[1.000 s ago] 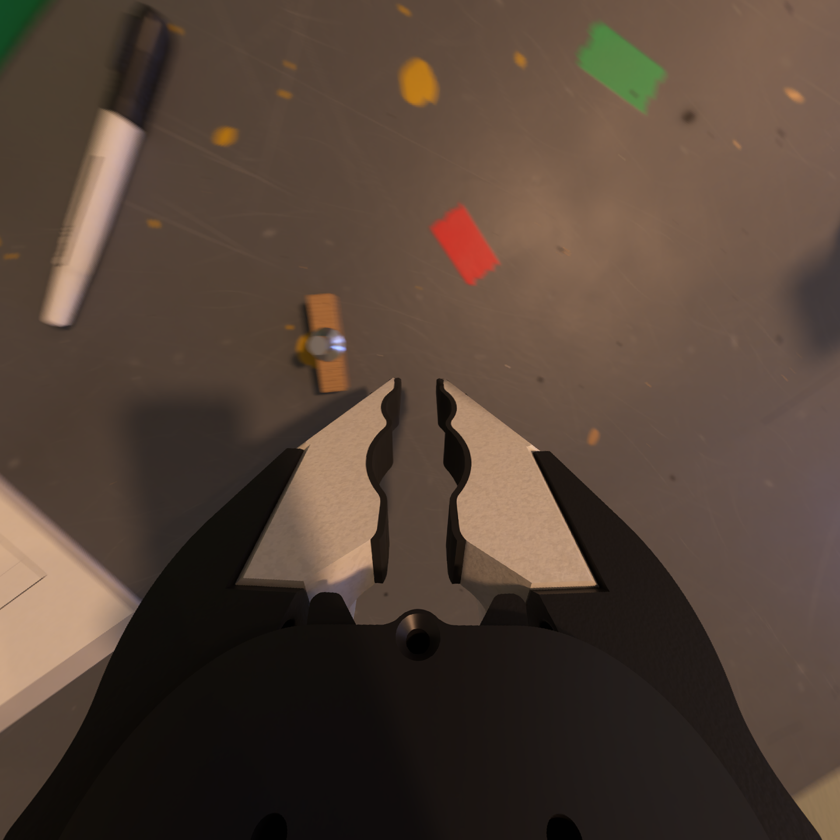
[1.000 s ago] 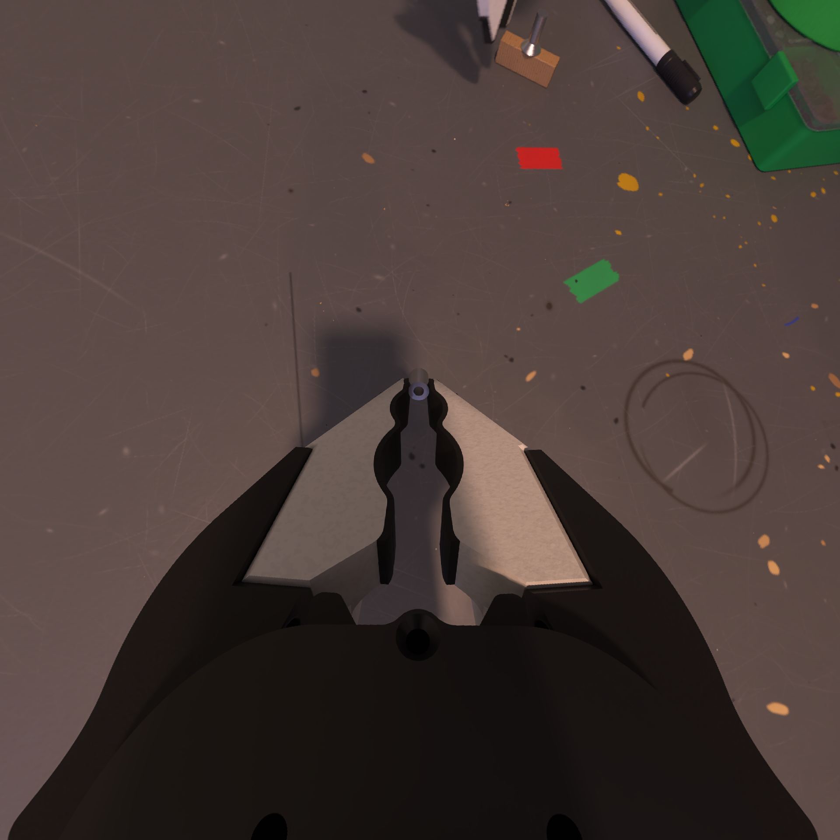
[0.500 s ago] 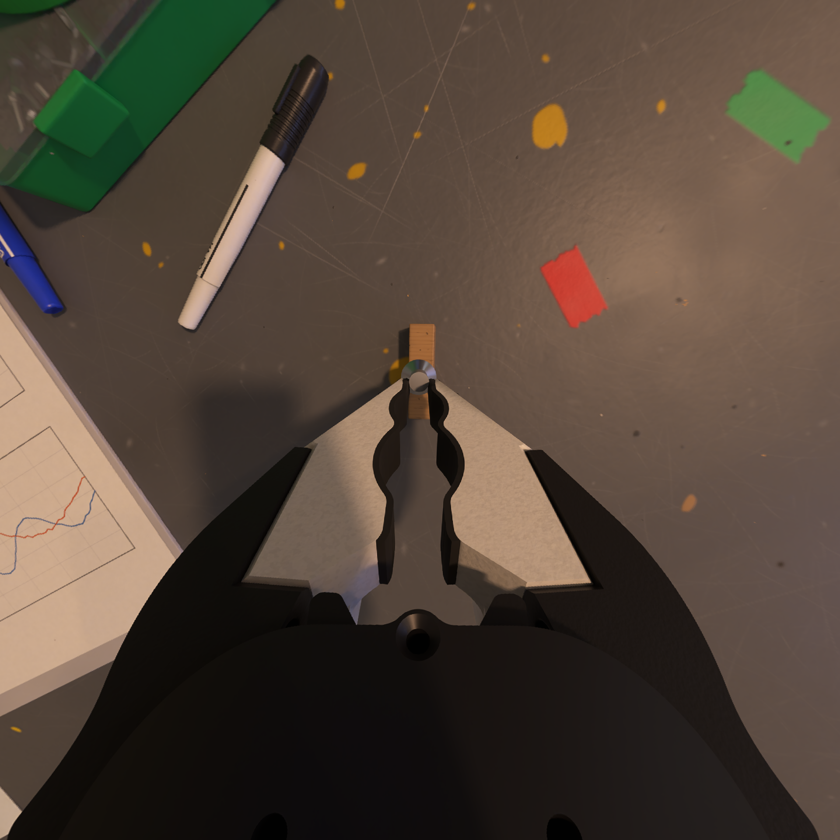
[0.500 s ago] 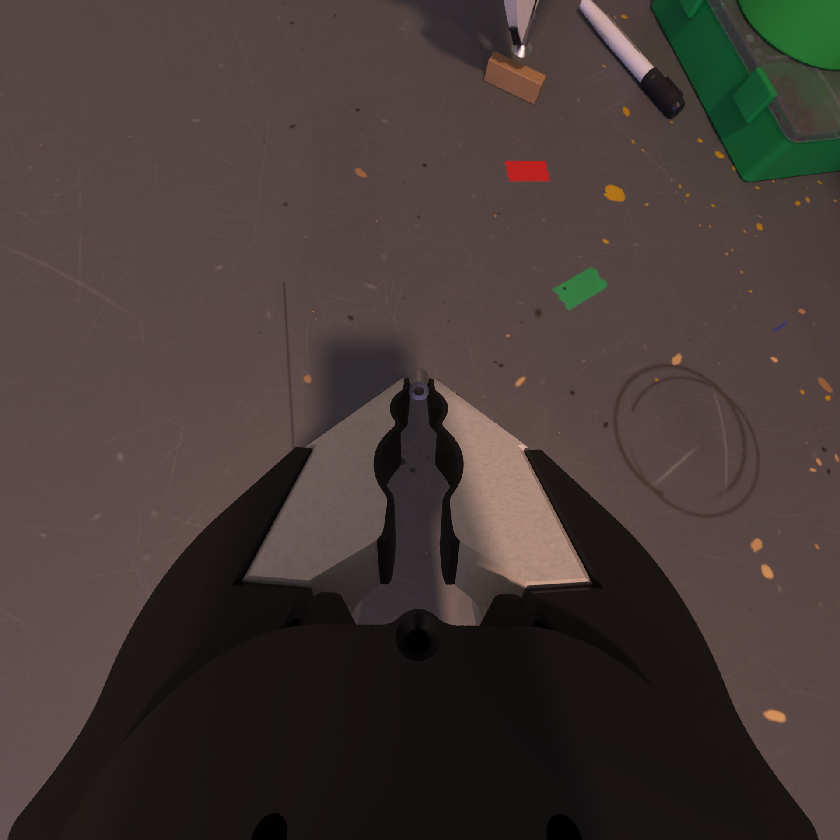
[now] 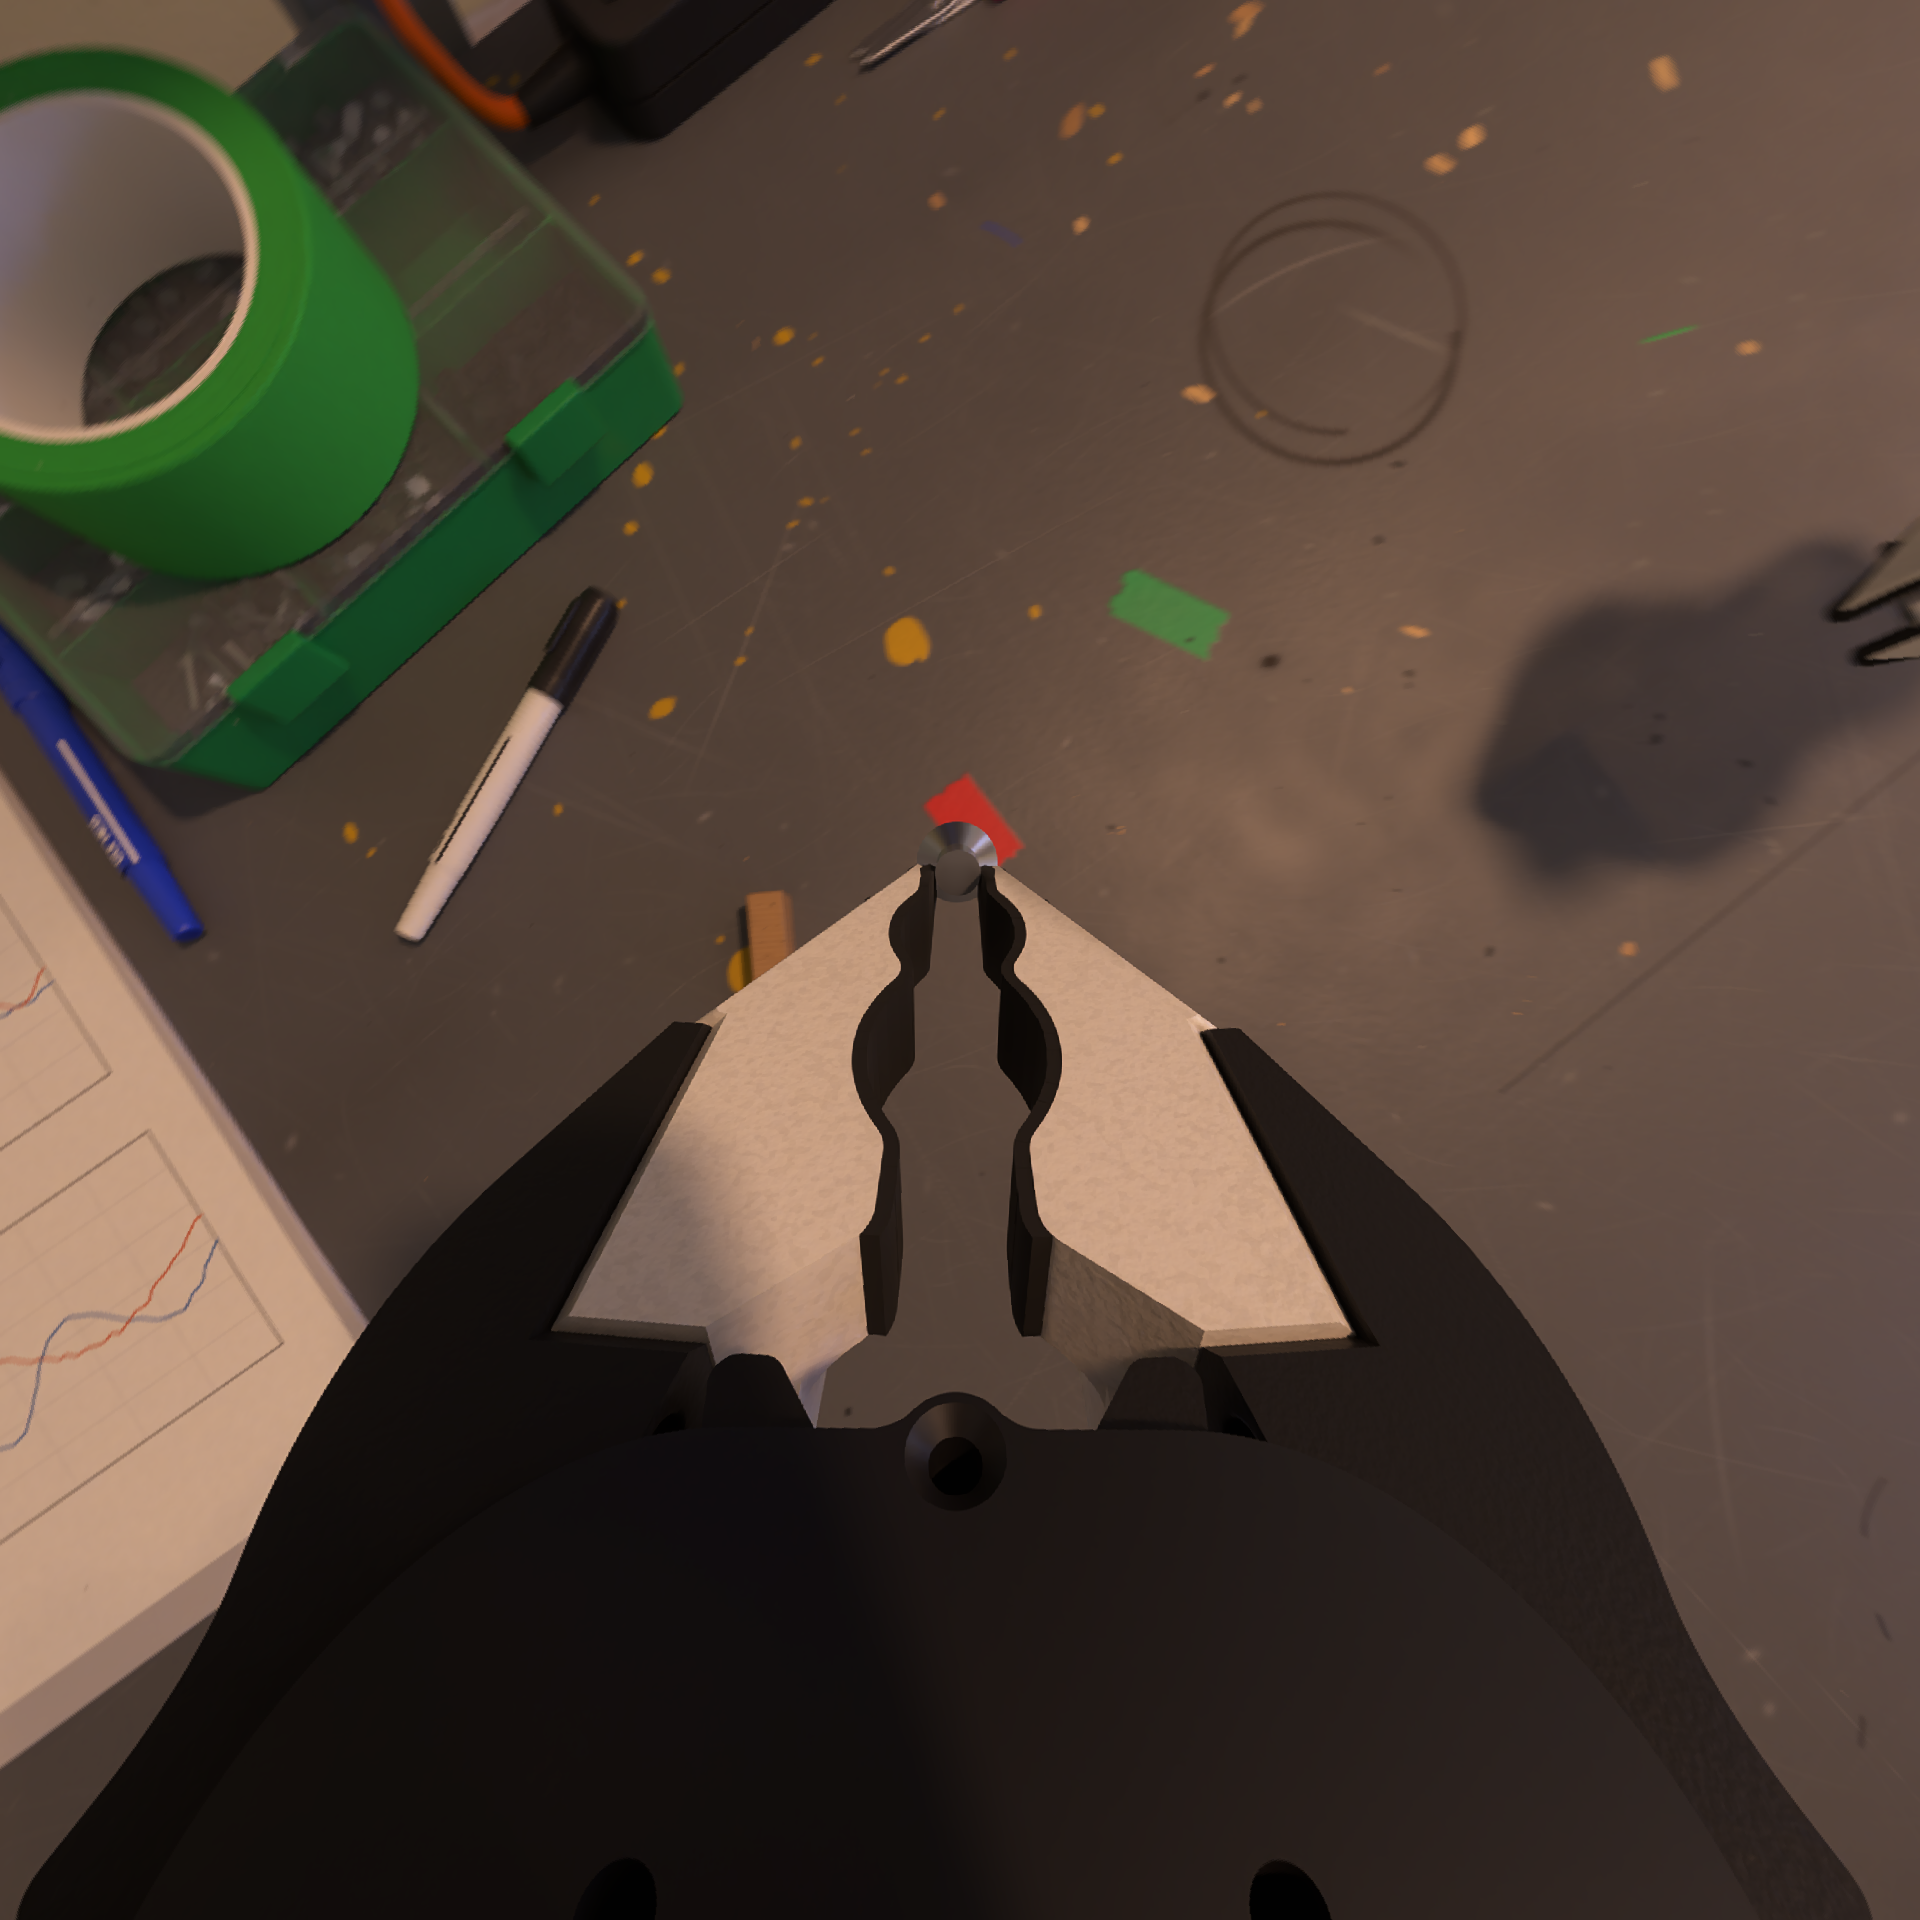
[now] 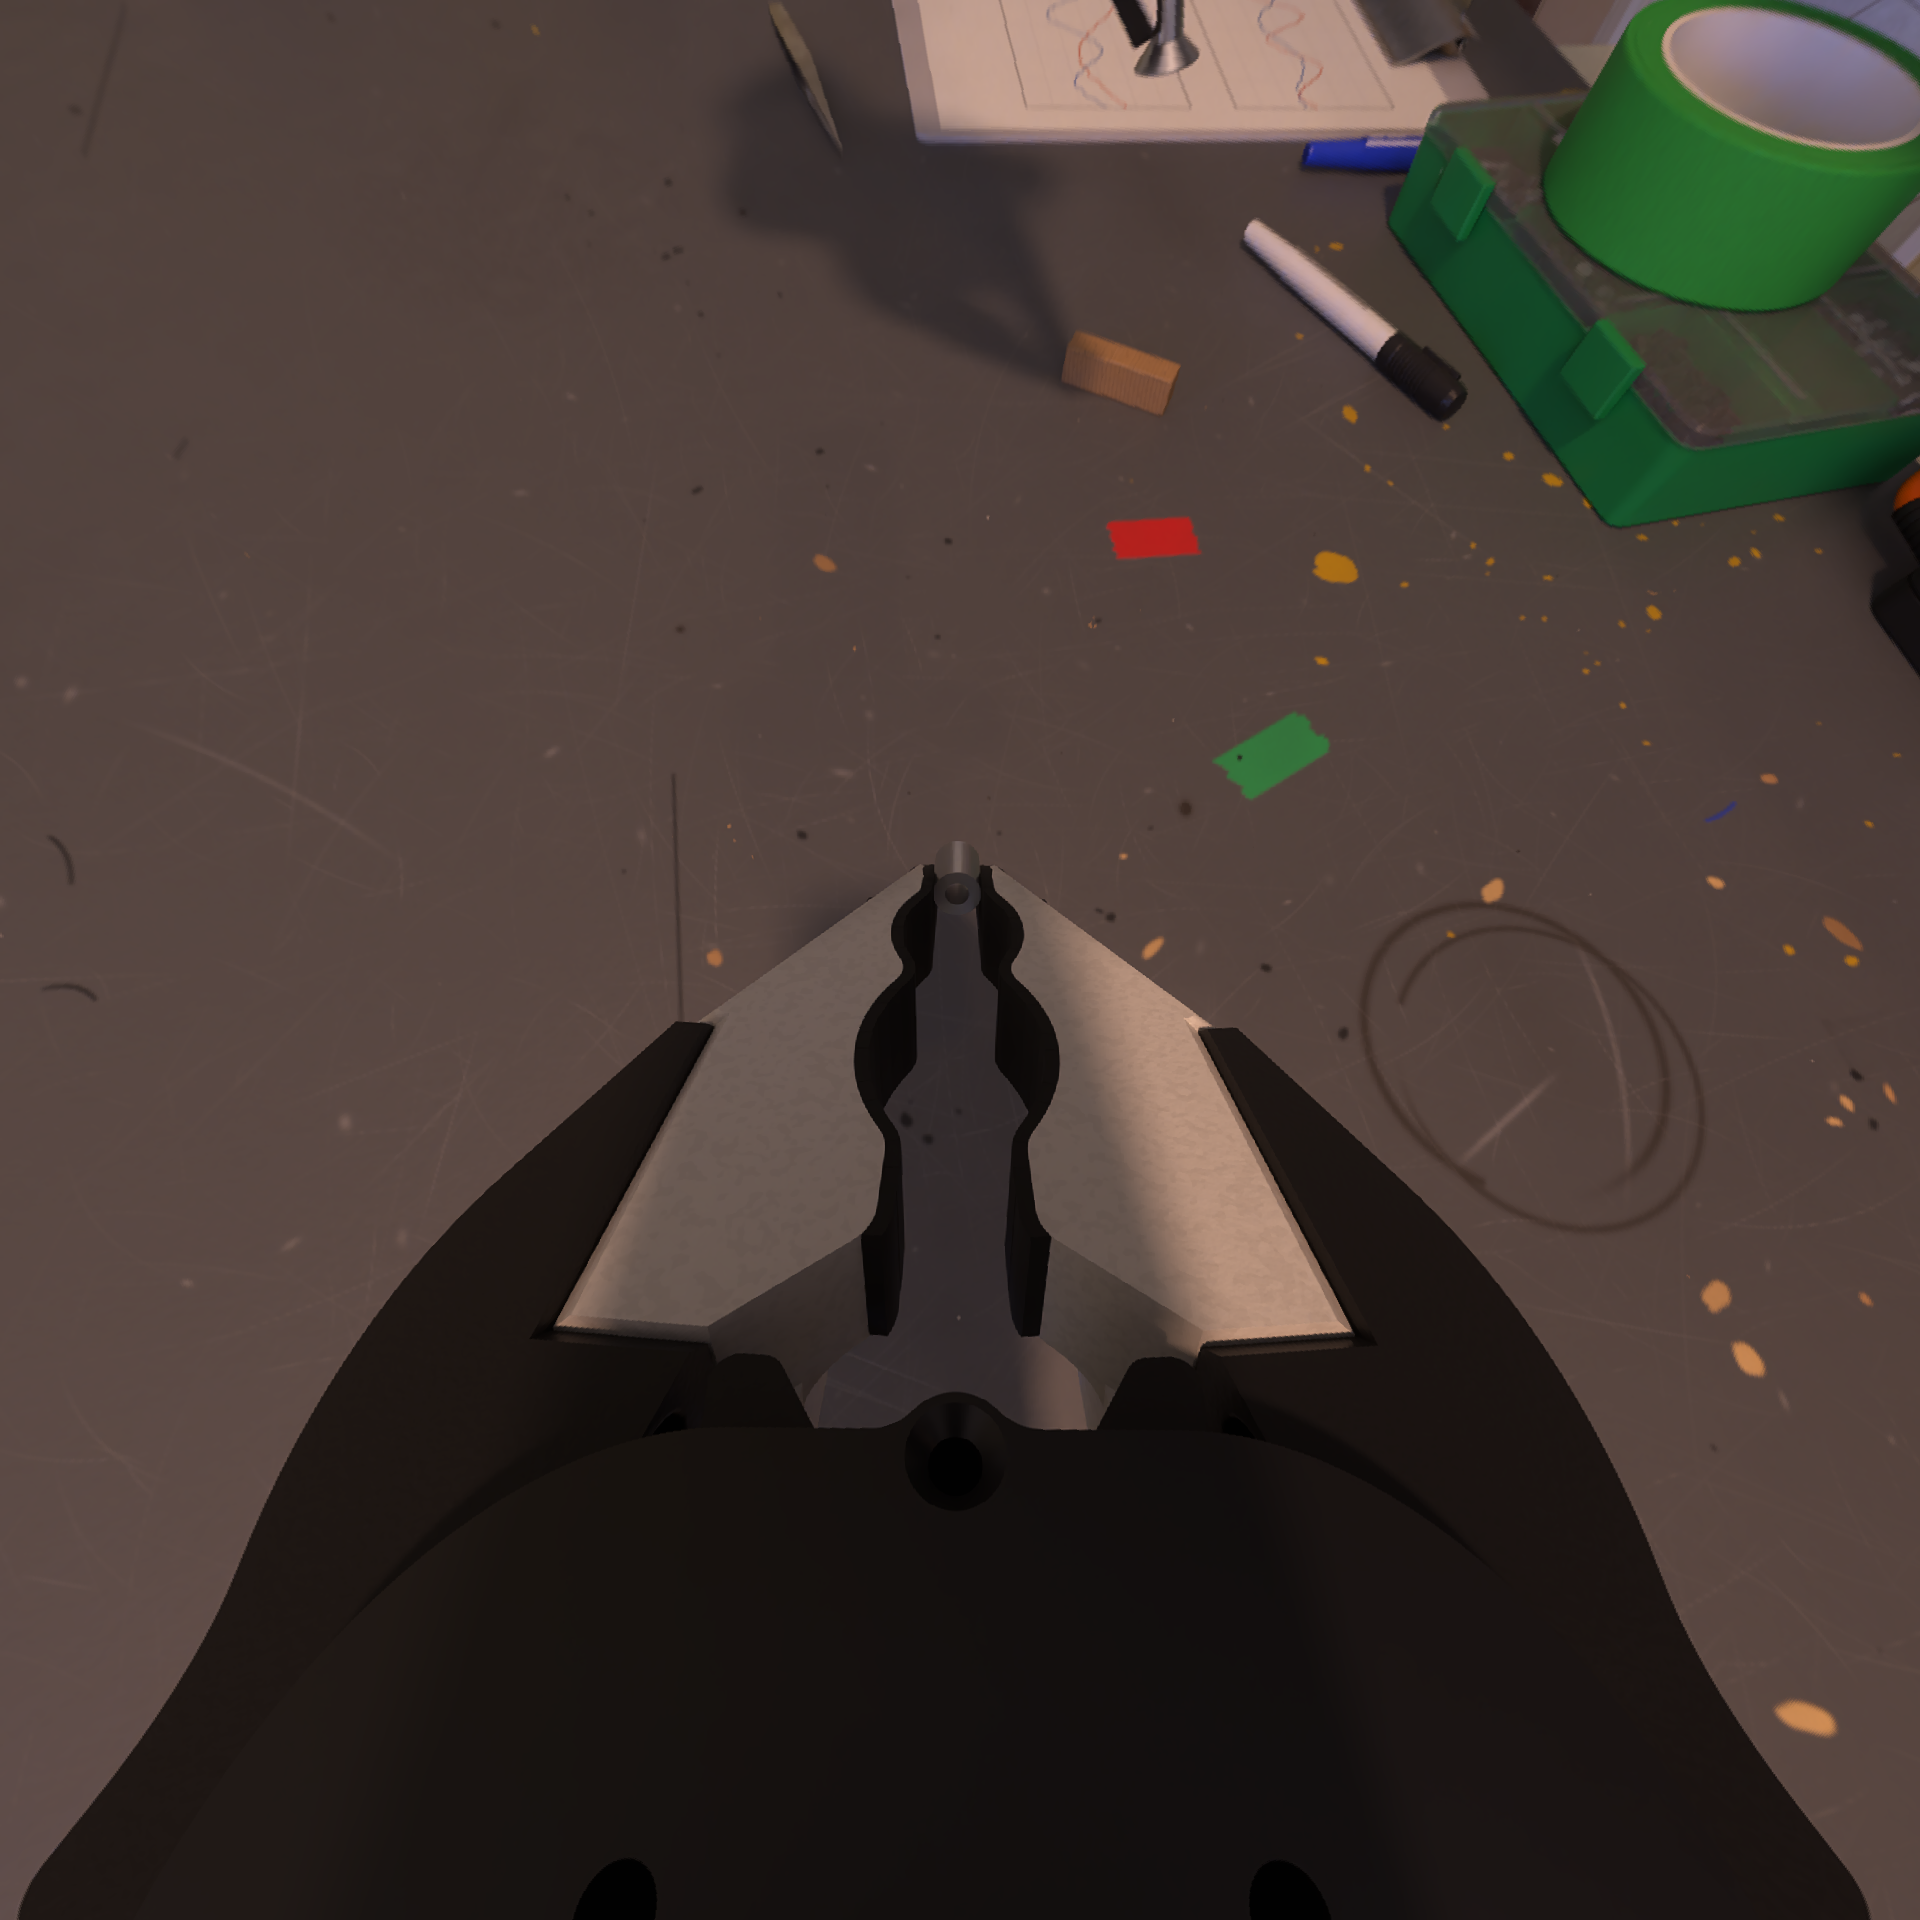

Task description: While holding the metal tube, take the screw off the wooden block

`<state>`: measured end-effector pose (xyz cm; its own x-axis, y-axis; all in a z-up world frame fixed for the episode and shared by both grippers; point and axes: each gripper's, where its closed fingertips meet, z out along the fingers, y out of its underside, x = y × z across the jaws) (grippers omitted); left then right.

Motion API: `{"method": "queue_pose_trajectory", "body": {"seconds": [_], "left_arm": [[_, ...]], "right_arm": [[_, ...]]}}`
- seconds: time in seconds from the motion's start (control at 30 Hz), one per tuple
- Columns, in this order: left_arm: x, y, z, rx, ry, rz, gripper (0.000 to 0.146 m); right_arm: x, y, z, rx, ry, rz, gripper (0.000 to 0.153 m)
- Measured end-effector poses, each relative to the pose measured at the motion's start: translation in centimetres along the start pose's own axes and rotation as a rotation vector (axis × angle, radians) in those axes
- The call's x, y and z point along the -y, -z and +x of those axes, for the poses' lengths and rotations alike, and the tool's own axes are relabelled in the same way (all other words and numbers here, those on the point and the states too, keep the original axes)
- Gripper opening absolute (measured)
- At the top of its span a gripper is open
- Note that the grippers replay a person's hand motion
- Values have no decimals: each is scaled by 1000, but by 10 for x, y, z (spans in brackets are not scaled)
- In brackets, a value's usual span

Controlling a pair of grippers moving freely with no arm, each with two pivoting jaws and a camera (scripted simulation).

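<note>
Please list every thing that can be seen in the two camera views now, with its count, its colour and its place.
screw: 1, silver, gripped at the left gripper's tips, off the block
wooden block: 1, tan, lying on the table
metal tube: 1, grey, gripped at the right gripper's tips
table: 1, dark grey, paint-flecked
tape roll: 1, green, on the box
parts box: 1, green with a clear lid
marker: 1, white with a black cap, near the box
pen: 1, blue, beside the paper
chart paper: 1, white
tape scraps: 2, red and green, on the table
left gripper: 1, black and grey, shut
right gripper: 1, black and grey, shut
</note>
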<state>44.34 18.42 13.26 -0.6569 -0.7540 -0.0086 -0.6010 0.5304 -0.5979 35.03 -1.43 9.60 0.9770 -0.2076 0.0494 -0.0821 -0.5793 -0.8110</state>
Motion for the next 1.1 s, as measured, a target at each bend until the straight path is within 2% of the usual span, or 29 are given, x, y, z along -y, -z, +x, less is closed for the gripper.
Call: {"method": "queue_pose_trajectory", "body": {"seconds": [0.27,0.57,0.67,0.83,0.93,1.1], "left_arm": [[31,16,51,-112,-58,81,8],[44,5,106,-297,-65,108,8],[53,8,115,-408,9,169,8],[70,24,105,-676,294,339,8],[70,25,96,-767,408,373,8],[70,27,96,-838,456,387,8]], "right_arm": [[14,8,4,17,-45,74,7],[20,18,10,5,-88,123,7],[20,20,10,1,-96,129,7],[21,22,8,-5,-107,138,7],[22,23,7,-7,-118,147,7],[23,23,5,-14,-125,148,7]]}}
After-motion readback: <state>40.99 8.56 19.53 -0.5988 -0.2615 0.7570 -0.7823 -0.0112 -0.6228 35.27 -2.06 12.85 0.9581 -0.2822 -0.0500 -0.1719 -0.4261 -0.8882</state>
